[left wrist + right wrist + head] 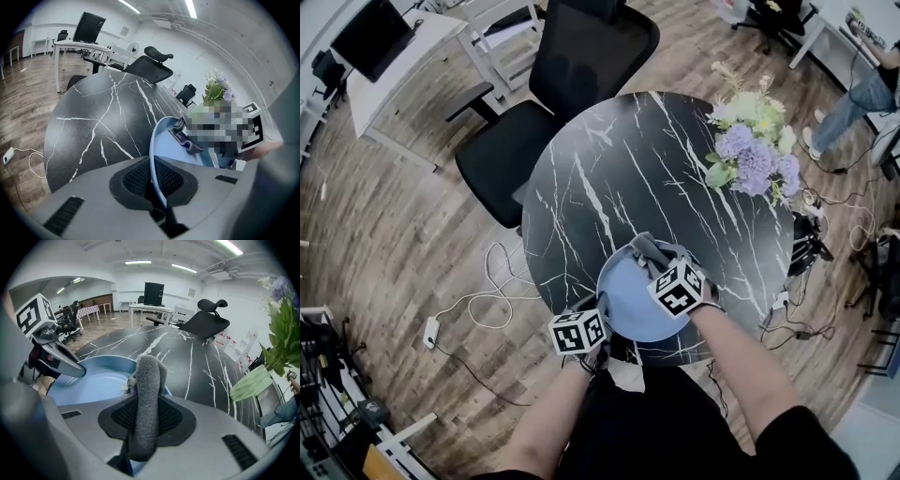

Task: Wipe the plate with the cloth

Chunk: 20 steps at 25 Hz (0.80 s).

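We hold a gripper in each hand over the near edge of a round black desk (628,178) veined with white. The light blue plate (630,314) sits at that near edge, right in front of us. We cannot tell whether it lies flat or is tipped up a little.

The left gripper (596,309) comes in from the plate's near left side. In the left gripper view its jaws are closed on the plate's thin rim, which runs straight through the middle of the dark pads.

The right gripper (654,261) reaches over the plate from the right. Its jaws are clamped on the grey cloth (649,247), a thick fuzzy fold that fills the gap between the pads and sticks out past them. The cloth's free end is bunched at the far side of the plate, touching the rim and the inside of the plate there. In the left gripper view a bit of purple shows in that bunch. The two grippers are close together, one on each side of the plate, with their marker cubes facing up.

At the far right of the desk stands a bunch of purple and pale flowers (755,155), well apart from the plate. A black office chair (567,75) is pushed up to the far side. On the wooden floor (384,244) to the left lies a white cable (487,302), looped beside a power strip (430,330).
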### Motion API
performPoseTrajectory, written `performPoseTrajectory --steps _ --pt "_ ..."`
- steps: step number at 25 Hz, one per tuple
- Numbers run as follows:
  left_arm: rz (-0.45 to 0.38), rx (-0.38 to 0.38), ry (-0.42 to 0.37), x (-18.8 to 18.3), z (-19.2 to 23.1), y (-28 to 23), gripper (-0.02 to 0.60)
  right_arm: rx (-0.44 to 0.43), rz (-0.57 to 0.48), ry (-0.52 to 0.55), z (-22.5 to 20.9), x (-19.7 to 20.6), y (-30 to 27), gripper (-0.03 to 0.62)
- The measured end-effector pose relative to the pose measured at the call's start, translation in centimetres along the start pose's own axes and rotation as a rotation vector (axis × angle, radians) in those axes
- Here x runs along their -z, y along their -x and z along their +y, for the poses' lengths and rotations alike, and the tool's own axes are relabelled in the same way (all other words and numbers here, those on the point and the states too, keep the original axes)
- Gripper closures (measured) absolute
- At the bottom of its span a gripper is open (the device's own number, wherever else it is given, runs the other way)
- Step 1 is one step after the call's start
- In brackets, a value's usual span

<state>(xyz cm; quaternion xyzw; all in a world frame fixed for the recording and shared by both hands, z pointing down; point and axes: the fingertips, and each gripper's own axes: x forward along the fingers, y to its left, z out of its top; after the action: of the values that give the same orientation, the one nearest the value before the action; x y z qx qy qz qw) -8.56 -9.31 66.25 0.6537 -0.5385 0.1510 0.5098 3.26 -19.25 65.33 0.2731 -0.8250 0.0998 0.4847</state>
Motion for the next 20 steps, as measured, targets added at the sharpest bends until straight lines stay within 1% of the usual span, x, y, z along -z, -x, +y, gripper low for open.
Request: performPoseTrajectory --steps 5,14,20 --pt "-0.013 -0.010 -0.001 0.1 -0.1 0.1 0.548 0.050 0.039 0.003 -1.4 2.0 1.2 0.487" --pt "-0.036 -0.026 0.011 0.0 0.0 0.3 0.549 0.091 0.079 -0.067 -1.6 5.0 3.5 0.487" --pt "-0.051 -0.043 0.016 -0.2 0.1 0.4 0.549 0.103 0.086 -0.123 -0.7 6.7 5.1 0.487"
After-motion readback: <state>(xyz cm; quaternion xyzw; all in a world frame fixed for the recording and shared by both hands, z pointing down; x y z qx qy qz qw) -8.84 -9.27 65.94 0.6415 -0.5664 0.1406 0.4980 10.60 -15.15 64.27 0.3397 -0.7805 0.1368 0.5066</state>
